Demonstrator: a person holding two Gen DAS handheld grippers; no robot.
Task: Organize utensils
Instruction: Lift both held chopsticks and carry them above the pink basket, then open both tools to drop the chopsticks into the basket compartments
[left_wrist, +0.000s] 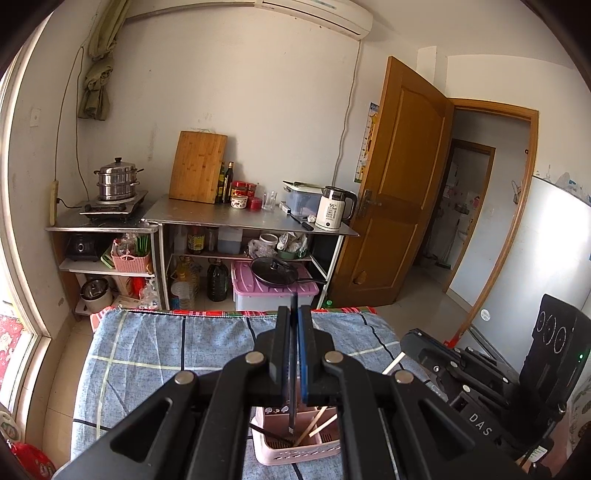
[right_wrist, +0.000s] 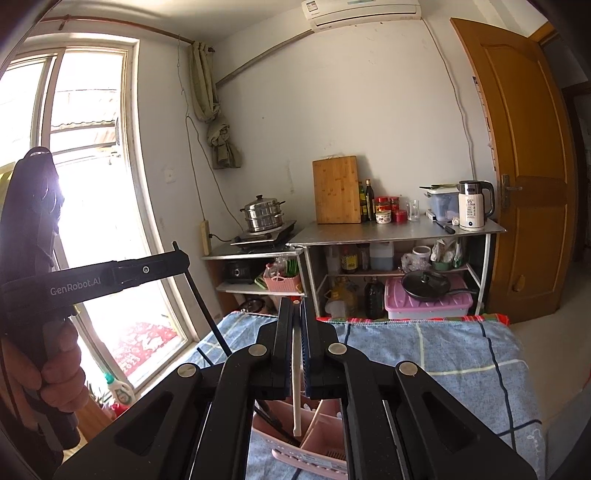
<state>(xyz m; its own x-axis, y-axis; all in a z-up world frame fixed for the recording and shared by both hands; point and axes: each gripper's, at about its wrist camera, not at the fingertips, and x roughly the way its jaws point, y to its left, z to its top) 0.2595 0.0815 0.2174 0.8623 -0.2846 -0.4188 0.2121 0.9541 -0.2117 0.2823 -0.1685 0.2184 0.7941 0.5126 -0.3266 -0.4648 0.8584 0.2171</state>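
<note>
- Left claw (left_wrist: 291, 325) is pinching a black chopstick (left_wrist: 293, 369), which stands nearly upright between the pads, its lower tip hanging down into the pink utensil caddy (left_wrist: 295, 448).
- That caddy sits on the blue checked cloth (left_wrist: 166, 354) at the near edge of the tabletop, right under both claws.
- Inside the caddy, pale wooden chopsticks (left_wrist: 317, 424) lean at an angle, with another dark stick (left_wrist: 269, 435) lying low beside them.
- Right claw (right_wrist: 296, 325) is pressed together on a white chopstick (right_wrist: 296, 387), held upright, with its lower end down over the caddy's divided compartments; which compartment it is in is hard to tell from here.
- In the right wrist view the left claw shows at the left edge, a hand (right_wrist: 59, 369) wrapped round its handle, the black chopstick slanting down from its tip.
- Beyond the far edge of the tabletop stands a metal shelf unit (left_wrist: 251, 221) carrying a cutting board (left_wrist: 197, 171) and a white kettle (left_wrist: 334, 208).
</note>
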